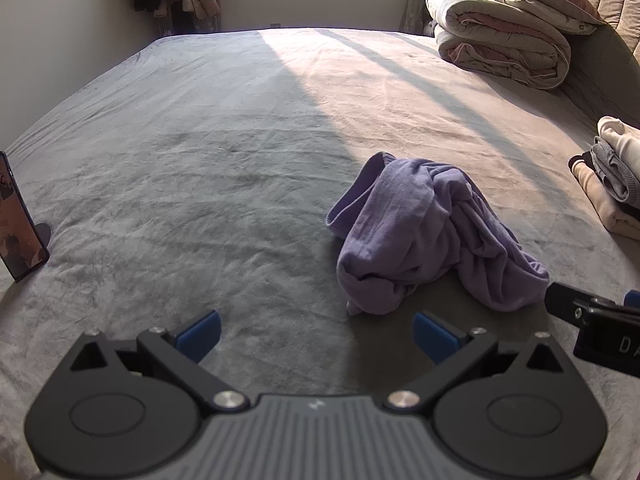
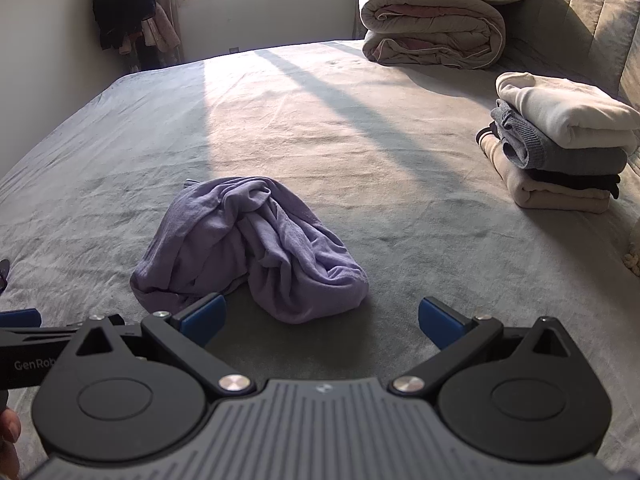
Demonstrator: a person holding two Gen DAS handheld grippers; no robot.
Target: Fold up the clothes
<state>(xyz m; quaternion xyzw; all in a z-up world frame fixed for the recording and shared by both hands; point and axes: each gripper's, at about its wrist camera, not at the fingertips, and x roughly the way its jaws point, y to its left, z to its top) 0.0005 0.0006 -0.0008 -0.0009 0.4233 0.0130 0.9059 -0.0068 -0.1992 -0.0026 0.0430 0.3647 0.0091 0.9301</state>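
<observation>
Ahead, both tools gape empty point(image 1: 316, 336) point(image 2: 320, 322); crumpled purple garment point(image 2: 248, 248) near, folded stack point(image 2: 560, 152) well right.

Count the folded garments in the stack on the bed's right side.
4 visible: cream top, grey knit under it, thin black layer next, beige at the bottom. Thinner pieces may be hidden between them.
</observation>
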